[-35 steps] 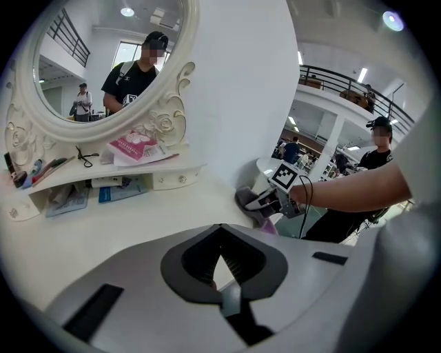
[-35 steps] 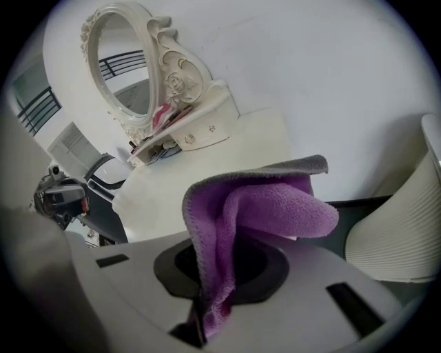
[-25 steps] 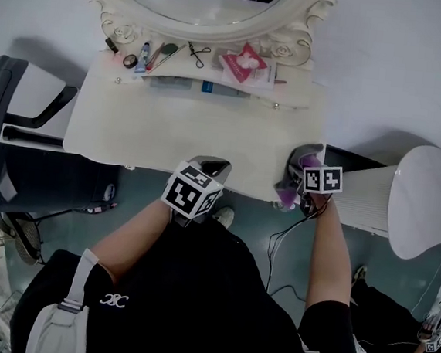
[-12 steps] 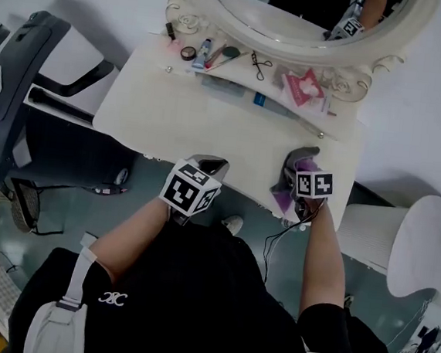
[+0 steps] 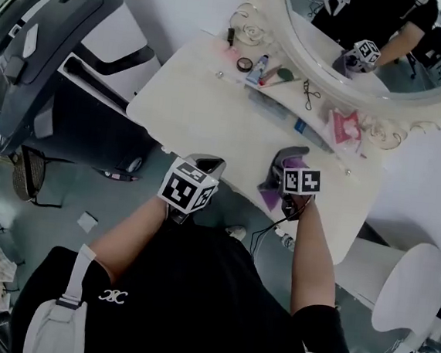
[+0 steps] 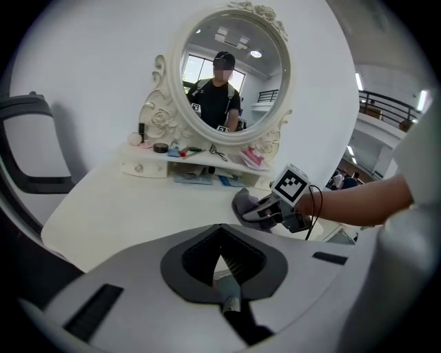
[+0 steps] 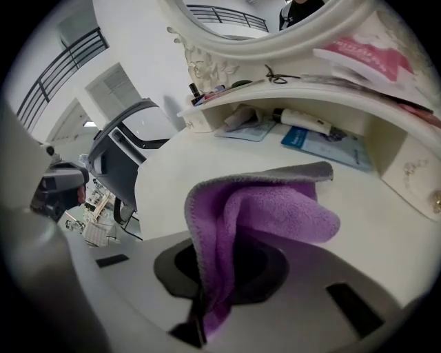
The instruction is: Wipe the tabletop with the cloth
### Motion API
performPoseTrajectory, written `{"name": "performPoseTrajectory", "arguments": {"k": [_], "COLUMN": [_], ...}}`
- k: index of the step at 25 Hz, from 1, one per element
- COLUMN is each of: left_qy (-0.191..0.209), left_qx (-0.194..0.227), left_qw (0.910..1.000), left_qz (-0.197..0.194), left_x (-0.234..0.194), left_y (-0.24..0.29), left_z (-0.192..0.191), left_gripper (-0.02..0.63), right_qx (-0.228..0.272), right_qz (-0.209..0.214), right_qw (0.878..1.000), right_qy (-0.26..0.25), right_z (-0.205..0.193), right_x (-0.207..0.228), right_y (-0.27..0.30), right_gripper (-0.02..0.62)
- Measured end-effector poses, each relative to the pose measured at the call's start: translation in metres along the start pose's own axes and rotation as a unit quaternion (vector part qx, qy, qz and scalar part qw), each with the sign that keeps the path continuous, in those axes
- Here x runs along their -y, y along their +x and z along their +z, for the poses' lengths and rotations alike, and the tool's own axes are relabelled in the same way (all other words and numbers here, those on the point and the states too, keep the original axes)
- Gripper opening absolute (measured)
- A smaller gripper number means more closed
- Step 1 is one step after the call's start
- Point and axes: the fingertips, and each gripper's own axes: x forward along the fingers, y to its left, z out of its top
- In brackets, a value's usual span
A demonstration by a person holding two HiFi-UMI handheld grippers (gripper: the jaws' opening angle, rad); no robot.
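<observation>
At tabletop point(image 5: 196, 107) front edge: right gripper point(image 5: 290, 158) clamps purple cloth point(image 7: 265, 207), jaw tips buried; left gripper point(image 5: 208, 164) closed, empty.

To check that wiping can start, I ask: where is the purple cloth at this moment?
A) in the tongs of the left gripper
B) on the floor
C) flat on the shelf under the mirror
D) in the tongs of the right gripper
D: the purple cloth hangs from the shut tongs of the right gripper; the left gripper is shut on nothing.
</observation>
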Motion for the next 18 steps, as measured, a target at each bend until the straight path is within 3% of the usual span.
{"name": "performPoseTrajectory", "arguments": {"k": [4, 18], "left_qy": [-0.030, -0.114], "left_qx": [0.008, 0.024], "left_qw": [0.9992, 0.9883], "left_qz": [0.024, 0.099], "left_x": [-0.034, -0.141], "left_y": [-0.018, -0.078], "left_z": [-0.007, -0.044], "left_gripper": [0.000, 0.000], "right_qx": [0.004, -0.022], "right_qz": [0.025, 0.083], "right_qw": [1.000, 0.990], "right_qy": [-0.002, -0.113], "right_z": [0.026, 0.112], "right_x": [-0.041, -0.194], "right_y": [0.029, 0.136], "right_gripper": [0.044, 0.044]}}
